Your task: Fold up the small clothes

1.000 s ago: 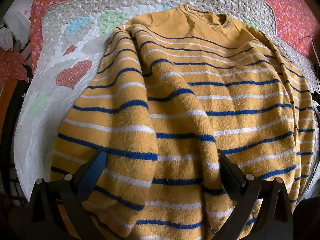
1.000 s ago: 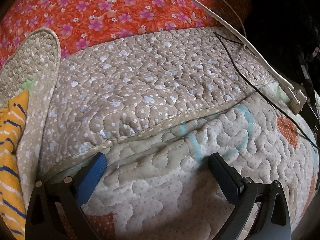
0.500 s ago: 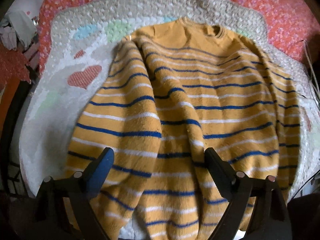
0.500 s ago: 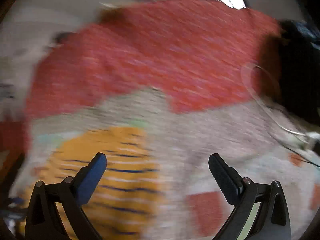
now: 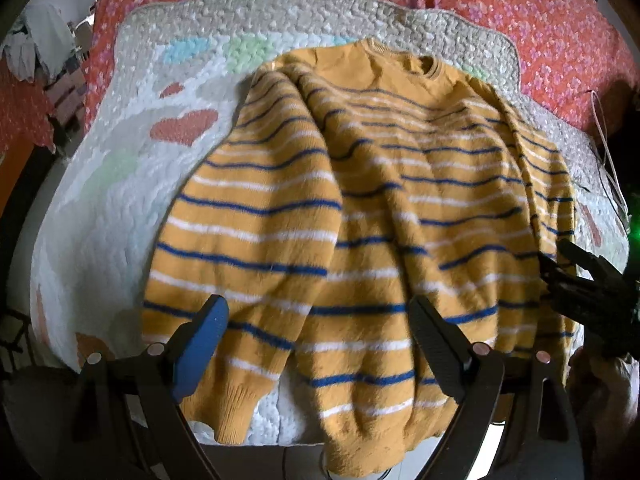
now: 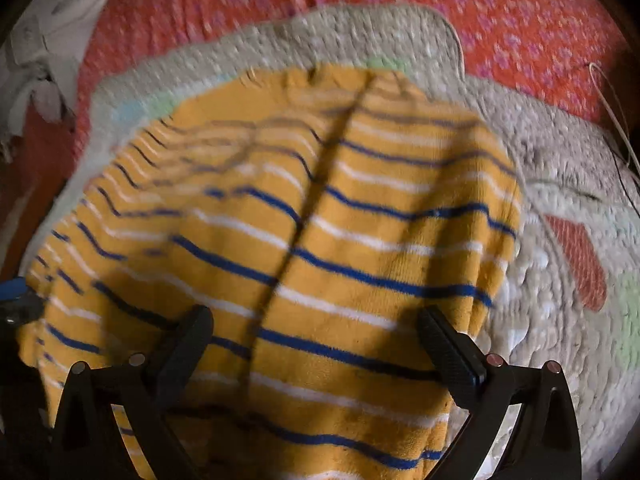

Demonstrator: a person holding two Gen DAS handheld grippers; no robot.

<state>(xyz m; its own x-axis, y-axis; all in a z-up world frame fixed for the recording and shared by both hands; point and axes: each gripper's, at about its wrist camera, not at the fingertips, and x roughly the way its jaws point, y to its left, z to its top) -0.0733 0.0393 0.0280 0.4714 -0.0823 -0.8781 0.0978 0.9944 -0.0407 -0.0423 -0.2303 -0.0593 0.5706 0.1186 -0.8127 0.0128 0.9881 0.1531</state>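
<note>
Striped sweater on quilt, both your grippers over its hem.

Quilt (image 5: 132,184) covered the floral bedspread (image 5: 540,12); mustard sweater (image 5: 380,208) lay flat on it, collar far, sleeves folded in. Your left gripper (image 5: 320,344) and right gripper (image 6: 316,344) hovered, jaws apart, gripping nothing.

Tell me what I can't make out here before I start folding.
- Sweater hem: left wrist view, cut off by the bottom edge and the left gripper.
- Collar: right wrist view, motion-blurred.
- Right gripper: left wrist view, cropped at the edge; open in its own view.
</note>
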